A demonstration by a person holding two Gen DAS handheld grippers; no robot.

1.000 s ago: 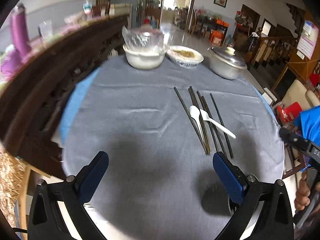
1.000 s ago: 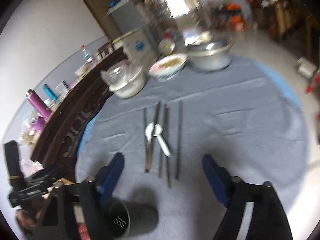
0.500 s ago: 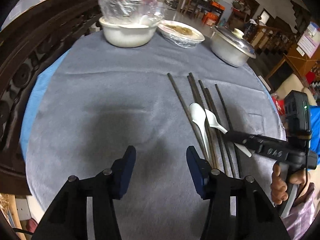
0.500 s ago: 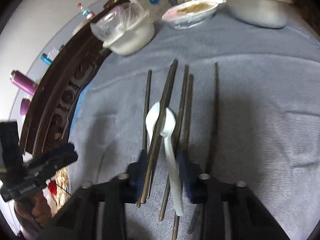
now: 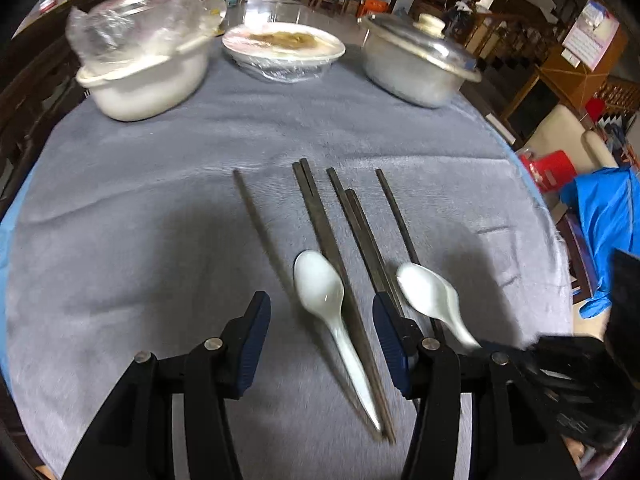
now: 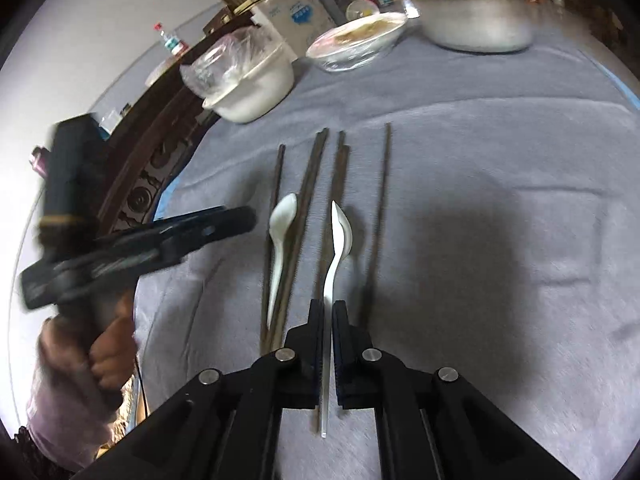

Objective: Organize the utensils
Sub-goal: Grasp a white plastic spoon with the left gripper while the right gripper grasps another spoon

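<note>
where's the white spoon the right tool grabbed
In the right wrist view the white plastic spoon sits centre frame, its handle pinched in the right tool, lying among the dark chopsticks on the grey tablecloth.

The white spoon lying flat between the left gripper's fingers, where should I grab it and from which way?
Probably by the slim handle of the flat spoon, coming from above with the left gripper straddling it. The bowl is wide and rounded, and a chopstick pair lies against one side, so the fingers risk pinching those too.
</note>
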